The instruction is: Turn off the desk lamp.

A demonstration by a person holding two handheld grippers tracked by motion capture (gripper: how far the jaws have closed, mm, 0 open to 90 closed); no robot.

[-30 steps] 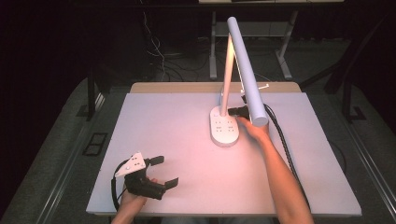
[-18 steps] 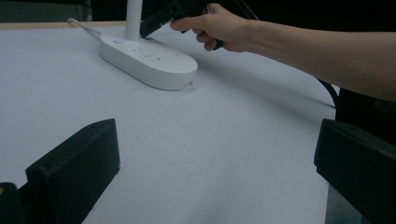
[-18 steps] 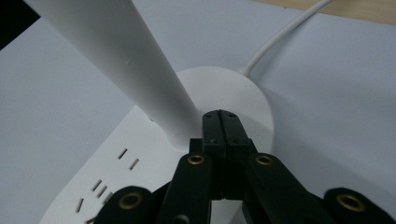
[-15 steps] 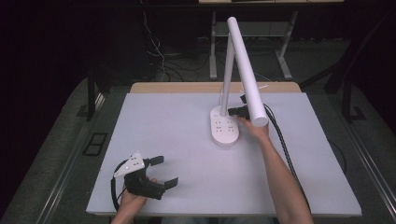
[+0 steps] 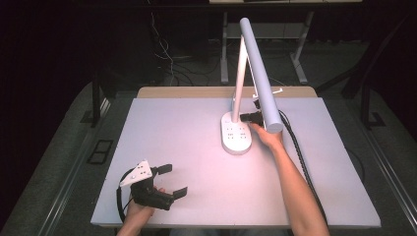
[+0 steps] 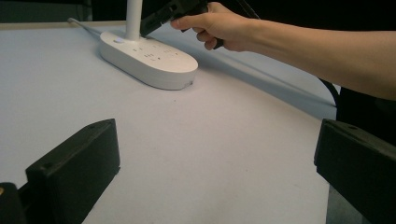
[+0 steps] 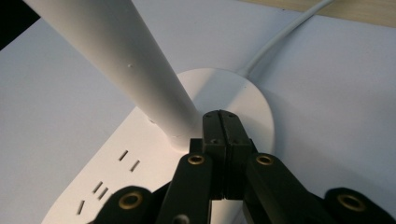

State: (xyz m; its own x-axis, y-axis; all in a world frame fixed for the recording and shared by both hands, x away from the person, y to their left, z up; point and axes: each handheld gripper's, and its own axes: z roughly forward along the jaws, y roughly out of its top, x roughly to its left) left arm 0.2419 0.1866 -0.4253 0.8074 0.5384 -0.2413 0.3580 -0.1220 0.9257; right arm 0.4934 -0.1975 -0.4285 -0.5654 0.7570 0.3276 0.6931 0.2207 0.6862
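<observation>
White plastic desk lamp [image 5: 237, 132] with oval socket base and long tube head: stands at about one o'clock of the grey table top [image 5: 196, 147]. Nearest, at seven o'clock: left gripper [image 5: 167, 179], jaws wide apart, nothing between them. Farther off: right gripper [image 7: 223, 121], jaws pressed together, empty, tips at the foot of the lamp's stem, by the base button. Probably rigid, smooth, bottom-heavy; best grasped at the slim stem, never the tilted head.

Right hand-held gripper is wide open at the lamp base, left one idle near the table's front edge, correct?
Not quite: the right hand-held gripper is shut, jaws pressed together at the lamp base, as the right gripper view shows. The left hand-held gripper does sit near the front edge.
</observation>
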